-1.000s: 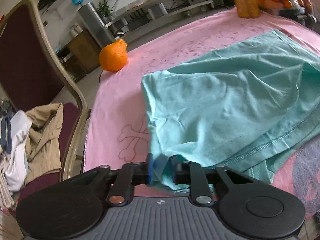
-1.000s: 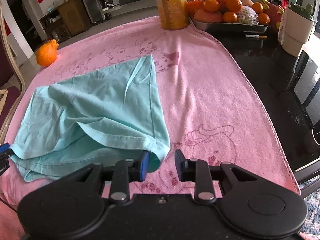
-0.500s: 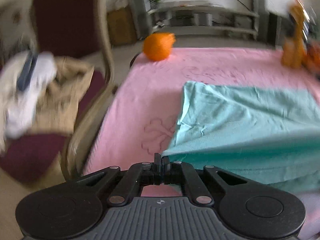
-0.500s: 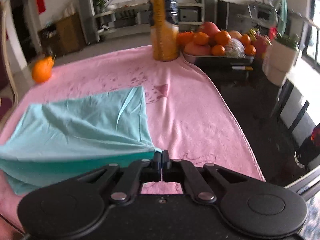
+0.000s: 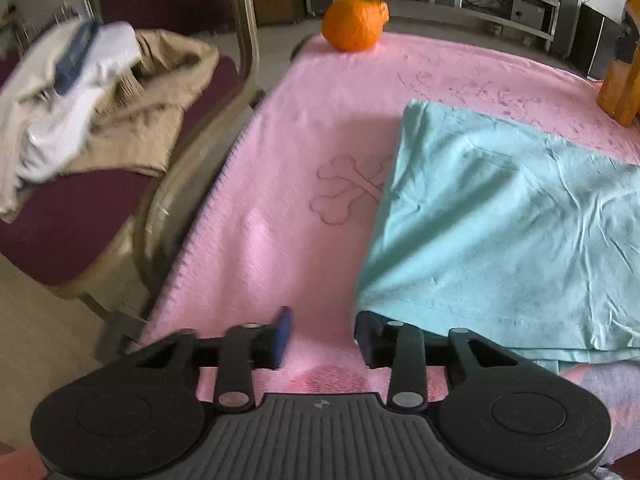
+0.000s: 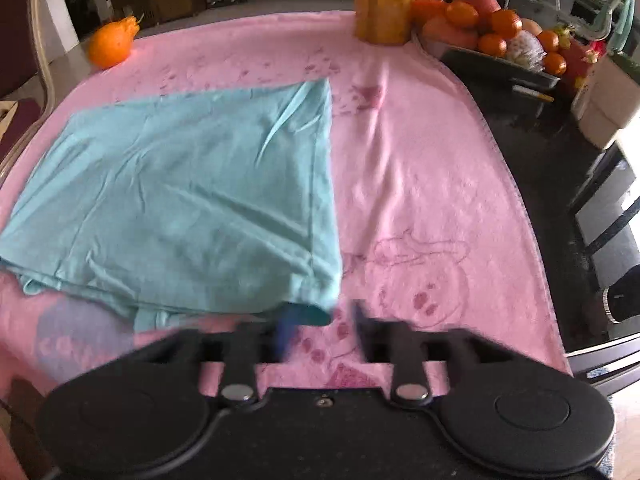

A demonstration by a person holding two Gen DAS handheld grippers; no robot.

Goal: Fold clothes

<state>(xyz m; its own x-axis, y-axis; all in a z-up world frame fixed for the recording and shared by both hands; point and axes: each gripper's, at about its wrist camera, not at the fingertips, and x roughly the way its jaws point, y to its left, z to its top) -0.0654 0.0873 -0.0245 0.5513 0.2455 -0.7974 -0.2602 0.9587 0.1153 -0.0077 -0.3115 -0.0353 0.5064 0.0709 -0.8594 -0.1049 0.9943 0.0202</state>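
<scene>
A mint green garment (image 5: 500, 216) lies folded flat on the pink towel (image 5: 304, 168) that covers the table. In the right wrist view the garment (image 6: 180, 200) fills the left half of the towel (image 6: 420, 184). My left gripper (image 5: 323, 334) is open and empty at the garment's near left corner, its right finger touching the hem. My right gripper (image 6: 320, 322) is open and empty at the garment's near right corner, whose tip lies between the fingers.
An orange fruit (image 5: 354, 28) sits at the towel's far left corner. An orange bottle (image 6: 384, 0) and a fruit tray (image 6: 496, 44) stand at the back right. A chair (image 5: 80, 184) piled with clothes stands left of the table. The table's bare dark edge (image 6: 560, 184) runs on the right.
Both grippers were shut on the garment's near corners half a second ago. Both have opened and let go, and the garment now lies flat on the towel.
</scene>
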